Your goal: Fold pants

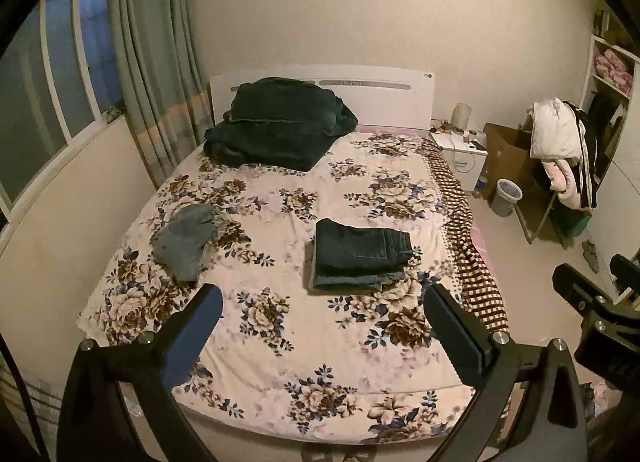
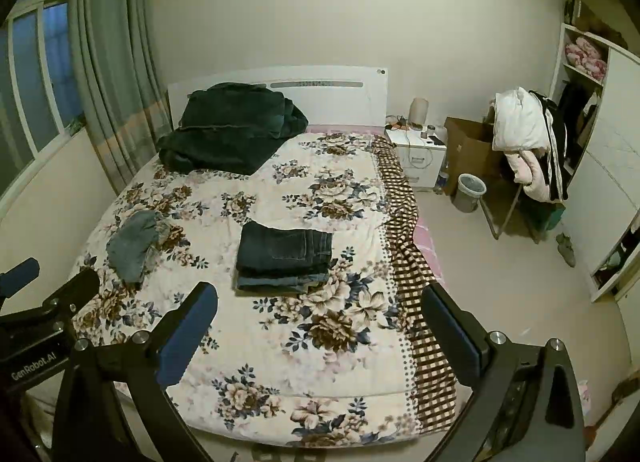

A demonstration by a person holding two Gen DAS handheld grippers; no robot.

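Left wrist view: left gripper at lower frame, jaws wide apart, nothing between them, held above the near end of the floral bedspread. Folded dark pants stacked flat at centre frame, right of middle on the bed, well apart from both grippers. Crumpled light-blue pants at centre left, unfolded, lying loose on the bedspread. Dark green blanket piled at upper centre against the white headboard. Part of right gripper at right edge.

Right wrist view: right gripper at lower frame, jaws likewise spread, clamped on nothing. Folded dark pants at centre; light-blue pants at centre left. Checked sheet down right side of bed. Nightstand, waste bin and clothes-draped chair at upper right.
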